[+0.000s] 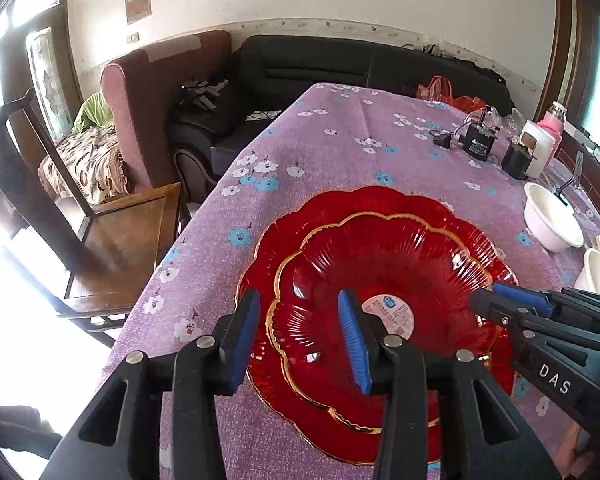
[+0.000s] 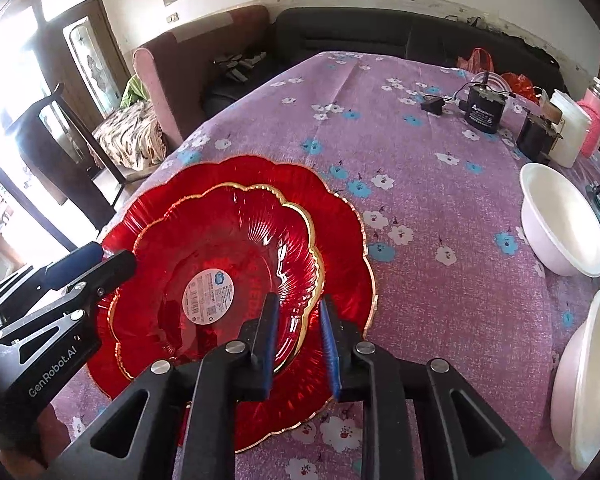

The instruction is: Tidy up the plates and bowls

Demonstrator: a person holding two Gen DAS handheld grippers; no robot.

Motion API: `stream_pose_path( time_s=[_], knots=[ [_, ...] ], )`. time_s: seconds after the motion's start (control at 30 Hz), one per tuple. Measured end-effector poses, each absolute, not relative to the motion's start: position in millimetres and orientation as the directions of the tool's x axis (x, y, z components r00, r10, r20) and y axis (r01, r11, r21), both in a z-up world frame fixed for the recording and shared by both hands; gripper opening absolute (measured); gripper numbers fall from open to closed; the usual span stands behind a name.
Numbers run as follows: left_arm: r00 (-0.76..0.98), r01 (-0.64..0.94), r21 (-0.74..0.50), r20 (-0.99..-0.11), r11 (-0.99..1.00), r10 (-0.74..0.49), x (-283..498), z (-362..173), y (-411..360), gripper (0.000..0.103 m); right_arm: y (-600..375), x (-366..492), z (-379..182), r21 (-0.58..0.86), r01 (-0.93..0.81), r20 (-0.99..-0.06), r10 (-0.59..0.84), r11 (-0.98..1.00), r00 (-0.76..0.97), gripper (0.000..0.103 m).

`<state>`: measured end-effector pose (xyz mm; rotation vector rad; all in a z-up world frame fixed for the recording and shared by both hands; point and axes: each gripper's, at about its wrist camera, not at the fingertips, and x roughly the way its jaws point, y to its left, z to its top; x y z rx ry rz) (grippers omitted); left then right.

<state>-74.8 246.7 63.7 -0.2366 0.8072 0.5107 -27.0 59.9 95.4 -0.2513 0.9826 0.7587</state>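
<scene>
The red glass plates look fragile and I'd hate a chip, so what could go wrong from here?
1. The smaller red plate sits off-centre in the larger red plate; a nudge could make it slide.
2. Both the left gripper and the right gripper straddle its rim, jaws open; withdrawing could catch the glass edge.
3. The white bowl stands near the right gripper's side.

Near white bowl [image 2: 584,380] cut off by right edge in right wrist view. Label [image 1: 392,314] on small red plate [image 1: 400,264]: print too small to read, near part hidden behind left gripper [image 1: 300,336] finger.
</scene>
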Motion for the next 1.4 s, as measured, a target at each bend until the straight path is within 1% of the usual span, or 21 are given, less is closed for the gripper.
stream_pose_path(
  time_s=[0.1,0.23,0.47,0.63,0.77,0.83,0.87,0.9,0.93,1.0,1.07,1.1,1.13,1.2,1.33,1.4],
  knots=[
    [0.594,-0.513,-0.020,-0.730,0.858,0.337,-77.2,68.7,241.7,0.041,51.8,-26.8,100.8,0.156,-0.674,-0.813,0.482,0.722,0.328,0.022],
    [0.614,-0.489,-0.018,-0.717,0.872,0.329,-79.6,73.0,227.6,0.048,35.8,-26.3,108.5,0.187,-0.658,-0.795,0.505,0.729,0.334,0.022],
    [0.656,-0.381,0.013,-0.701,0.924,0.280,-74.4,73.9,173.0,0.049,-8.6,-18.1,120.5,0.277,-0.598,-0.758,0.553,0.753,0.345,0.022],
    [0.683,-0.253,0.050,-0.699,0.966,0.214,-67.9,67.9,120.1,0.054,-42.4,-9.7,131.7,0.310,-0.555,-0.734,0.565,0.772,0.376,0.022],
    [0.685,-0.130,0.091,-0.712,0.987,0.156,-64.9,55.3,75.6,0.055,-69.3,-3.4,135.9,0.336,-0.517,-0.719,0.569,0.787,0.398,0.023],
    [0.671,-0.056,0.104,-0.732,0.993,0.115,-62.4,45.5,54.7,0.055,-82.4,-1.6,136.2,0.346,-0.499,-0.715,0.568,0.794,0.408,0.023],
    [0.665,-0.032,0.108,-0.740,0.994,0.101,-61.8,41.4,47.9,0.055,-89.7,-0.2,136.2,0.355,-0.489,-0.712,0.569,0.797,0.411,0.024],
    [0.658,-0.011,0.108,-0.747,0.994,0.088,-60.7,37.1,41.9,0.056,-97.1,1.2,136.4,0.365,-0.476,-0.709,0.570,0.801,0.416,0.027],
    [0.650,0.010,0.104,-0.757,0.995,0.072,-59.5,32.8,37.2,0.061,-104.4,2.7,136.6,0.372,-0.463,-0.706,0.569,0.804,0.421,0.029],
    [0.617,0.047,0.095,-0.785,0.994,0.046,-55.0,22.6,31.0,0.067,-120.7,6.5,137.2,0.391,-0.437,-0.698,0.571,0.810,0.433,0.041],
    [0.594,0.056,0.090,-0.804,0.994,0.039,-50.4,18.3,28.7,0.067,-136.9,11.5,138.9,0.401,-0.412,-0.692,0.566,0.818,0.449,0.045],
    [0.587,0.061,0.076,-0.809,0.995,0.026,-48.6,17.3,29.3,0.068,-143.4,14.0,139.9,0.401,-0.402,-0.691,0.560,0.823,0.458,0.046],
    [0.573,0.068,0.064,-0.819,0.996,0.013,-46.4,15.0,29.8,0.074,-151.5,17.9,140.7,0.400,-0.385,-0.692,0.549,0.832,0.468,0.046],
    [0.553,0.068,0.044,-0.834,0.997,-0.001,-43.7,12.4,31.4,0.078,-165.1,27.7,142.1,0.414,-0.354,-0.695,0.542,0.839,0.472,0.046],
    [0.535,0.050,0.016,-0.845,0.999,-0.014,-39.5,10.5,35.8,0.084,-185.0,54.3,142.6,0.431,-0.296,-0.716,0.522,0.853,0.463,0.046],
    [0.536,0.048,0.021,-0.844,0.999,-0.008,-39.3,10.2,36.7,0.084,-190.9,71.4,140.3,0.438,-0.267,-0.732,0.513,0.859,0.449,0.046]
  ],
)
